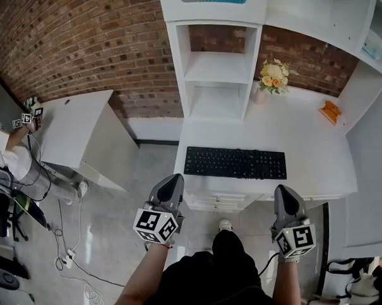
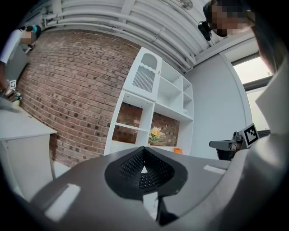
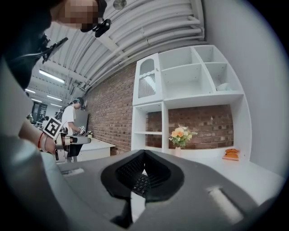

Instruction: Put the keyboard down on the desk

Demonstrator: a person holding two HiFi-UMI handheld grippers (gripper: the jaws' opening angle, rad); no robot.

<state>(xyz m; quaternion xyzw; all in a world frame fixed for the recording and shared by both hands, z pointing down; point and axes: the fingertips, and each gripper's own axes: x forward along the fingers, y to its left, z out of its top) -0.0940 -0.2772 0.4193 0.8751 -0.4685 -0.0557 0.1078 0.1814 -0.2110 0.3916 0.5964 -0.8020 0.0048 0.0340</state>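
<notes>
Closest in, both claws are pinched fully together with nothing in them. The left claw [image 1: 173, 179] and right claw [image 1: 282, 190] hang level just short of the tabletop's [image 1: 305, 131] front edge, not touching it. Just past them the keyboard [image 1: 235, 162] lies flat along that front edge, pretty square, with nothing touching it. Behind it there's a vase of flowers [image 1: 273, 78] and an orange thing [image 1: 330, 111] off to the right, then the white shelf unit [image 1: 217, 67] and the brick wall [image 1: 88, 43]. Looks to me like the put-down is done tbh. The next move calls for basically nothing. Just keep the claws clear of the keyboard, or maybe nudge it if it's meant to sit further back.
</notes>
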